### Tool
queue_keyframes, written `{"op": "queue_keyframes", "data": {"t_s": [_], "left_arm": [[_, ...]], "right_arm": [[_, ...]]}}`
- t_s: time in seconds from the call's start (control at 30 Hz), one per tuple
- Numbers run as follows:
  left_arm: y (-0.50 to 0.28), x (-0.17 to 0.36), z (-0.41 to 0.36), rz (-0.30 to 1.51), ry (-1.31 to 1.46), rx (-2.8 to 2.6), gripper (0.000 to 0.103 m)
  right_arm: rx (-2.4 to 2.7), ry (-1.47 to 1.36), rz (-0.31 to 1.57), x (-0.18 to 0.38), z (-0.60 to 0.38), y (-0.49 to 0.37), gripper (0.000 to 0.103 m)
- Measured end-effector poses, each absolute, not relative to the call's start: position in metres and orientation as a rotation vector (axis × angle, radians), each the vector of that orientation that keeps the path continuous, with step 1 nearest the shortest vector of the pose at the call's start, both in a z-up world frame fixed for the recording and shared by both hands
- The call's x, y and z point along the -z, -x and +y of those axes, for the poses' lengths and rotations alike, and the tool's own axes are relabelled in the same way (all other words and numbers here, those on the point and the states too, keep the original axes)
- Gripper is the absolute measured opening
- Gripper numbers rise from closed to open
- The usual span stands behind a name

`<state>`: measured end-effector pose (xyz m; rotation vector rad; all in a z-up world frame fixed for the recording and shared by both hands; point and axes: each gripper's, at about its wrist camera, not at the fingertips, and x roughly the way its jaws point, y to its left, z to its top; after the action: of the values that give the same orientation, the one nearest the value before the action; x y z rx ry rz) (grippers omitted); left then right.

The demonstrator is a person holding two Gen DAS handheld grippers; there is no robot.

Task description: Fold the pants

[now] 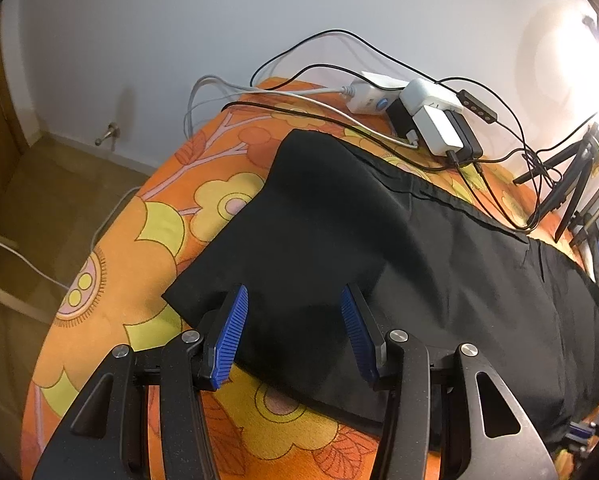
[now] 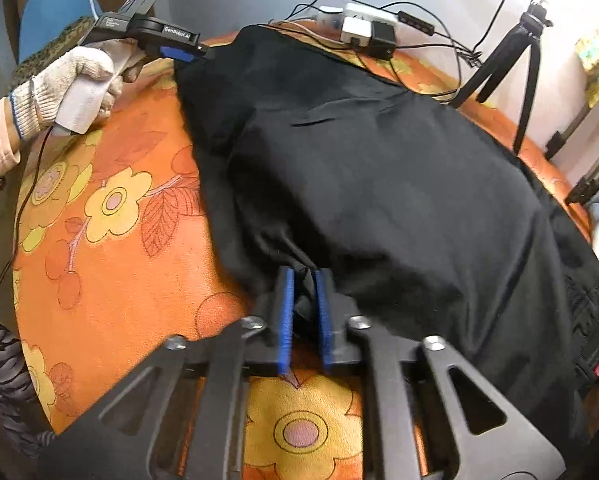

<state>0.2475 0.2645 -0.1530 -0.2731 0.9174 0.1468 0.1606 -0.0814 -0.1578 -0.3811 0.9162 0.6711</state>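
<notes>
The black pants [image 2: 379, 184] are spread across the flower-patterned table [image 2: 111, 248], reaching to its far edge beside the chargers [image 1: 427, 116]. A fold near the front edge is pinched by the right gripper [image 2: 304, 312]. The left gripper [image 1: 293, 336] is held released over a pants corner.

A room in a home. The worktop [image 1: 111, 280] wears an orange flowered cloth, a door stopper [image 1: 106, 135] juts from the skirting above a wooden floor [image 1: 51, 196], and a power strip [image 1: 373, 98] with chargers sits by a plain white wall [image 1: 159, 32].
</notes>
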Motion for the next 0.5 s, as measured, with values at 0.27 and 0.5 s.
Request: {"op": "queue_keyframes", "data": {"t_s": [0.27,0.5], "left_arm": [[-0.247,0.146,0.264,0.915,0.227,-0.186,0.048],[-0.217,0.123,0.211,0.889,0.202,0.027,0.048]], "right_arm": [[-0.750,0.372,0.944,0.154,-0.089,-0.150,0.010],[-0.757,0.305,0.919,0.140,-0.109,-0.151,0.026]]}}
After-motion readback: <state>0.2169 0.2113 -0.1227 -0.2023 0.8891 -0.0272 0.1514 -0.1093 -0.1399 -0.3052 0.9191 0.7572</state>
